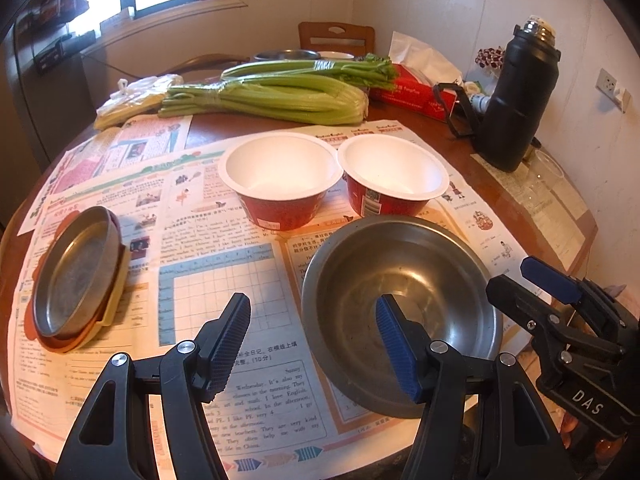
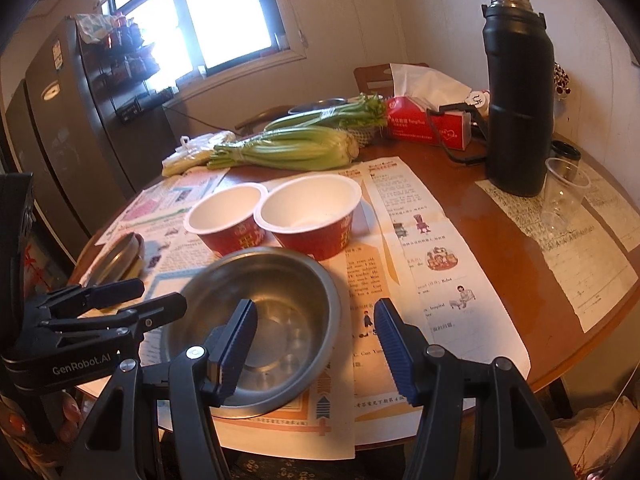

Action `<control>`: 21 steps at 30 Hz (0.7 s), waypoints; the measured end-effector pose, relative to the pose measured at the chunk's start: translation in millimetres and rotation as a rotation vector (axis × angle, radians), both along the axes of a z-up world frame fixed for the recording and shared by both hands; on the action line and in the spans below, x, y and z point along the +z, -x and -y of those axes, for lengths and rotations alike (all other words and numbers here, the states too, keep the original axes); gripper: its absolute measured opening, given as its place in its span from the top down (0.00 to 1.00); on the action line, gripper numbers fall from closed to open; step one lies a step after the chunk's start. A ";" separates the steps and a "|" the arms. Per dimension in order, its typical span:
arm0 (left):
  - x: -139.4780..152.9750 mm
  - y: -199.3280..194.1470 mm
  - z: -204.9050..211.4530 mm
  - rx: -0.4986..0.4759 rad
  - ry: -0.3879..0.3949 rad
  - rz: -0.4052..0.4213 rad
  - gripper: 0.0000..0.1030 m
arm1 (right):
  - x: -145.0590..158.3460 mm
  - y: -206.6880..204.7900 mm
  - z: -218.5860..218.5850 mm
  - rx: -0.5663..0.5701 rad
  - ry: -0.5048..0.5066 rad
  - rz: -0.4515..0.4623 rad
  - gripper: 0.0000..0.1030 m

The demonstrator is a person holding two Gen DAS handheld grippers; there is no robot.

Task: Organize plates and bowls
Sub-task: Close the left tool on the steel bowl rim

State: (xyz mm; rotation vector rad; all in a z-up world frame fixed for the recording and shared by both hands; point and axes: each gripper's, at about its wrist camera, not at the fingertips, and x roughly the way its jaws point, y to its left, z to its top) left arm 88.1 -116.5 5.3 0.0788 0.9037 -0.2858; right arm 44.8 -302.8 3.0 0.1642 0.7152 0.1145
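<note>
A steel bowl (image 1: 400, 272) (image 2: 280, 280) sits on newspaper at the table's near edge. My left gripper (image 1: 312, 340) (image 2: 152, 298) is open and straddles the bowl's left rim, one pad over the inside and one outside, with gaps showing. My right gripper (image 2: 316, 336) (image 1: 532, 284) is open and straddles the right rim the same way. Behind the steel bowl stand two empty red paper bowls (image 1: 280, 168) (image 1: 394, 168) (image 2: 224, 212) (image 2: 310, 200), side by side and touching. A steel plate (image 1: 76, 276) (image 2: 116, 256) lies stacked on orange and yellow plates at the left.
Newspaper sheets (image 1: 224, 280) cover the round wooden table (image 2: 480, 240). Celery bunches (image 1: 272, 96), a red tissue box (image 1: 412, 96), a black thermos (image 2: 518, 100) and a clear plastic cup (image 2: 564, 196) stand at the back and right. A fridge (image 2: 60, 140) stands left.
</note>
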 end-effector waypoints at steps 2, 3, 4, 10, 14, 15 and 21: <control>-4.5 -2.8 2.6 -0.001 0.000 -0.011 0.35 | -4.0 -2.3 0.7 0.000 0.007 -0.009 0.41; -5.8 -3.8 3.0 -0.002 0.000 -0.015 0.35 | -6.1 -3.9 1.8 0.001 0.006 -0.014 0.41; -7.5 -5.1 4.3 -0.003 -0.002 -0.019 0.35 | -7.9 -5.1 2.1 0.003 0.005 -0.018 0.41; -16.2 -12.8 9.6 0.006 -0.017 -0.033 0.35 | -17.1 -12.1 0.4 0.019 0.013 -0.031 0.41; -21.2 -18.1 12.2 0.006 -0.022 -0.043 0.35 | -22.7 -15.9 -2.6 0.035 0.023 -0.039 0.44; -22.0 -18.6 13.3 0.005 -0.021 -0.045 0.35 | -24.5 -17.3 -4.4 0.043 0.030 -0.043 0.44; -29.3 -24.3 14.4 -0.001 0.002 -0.078 0.36 | -31.4 -21.8 -11.0 0.085 0.024 -0.066 0.49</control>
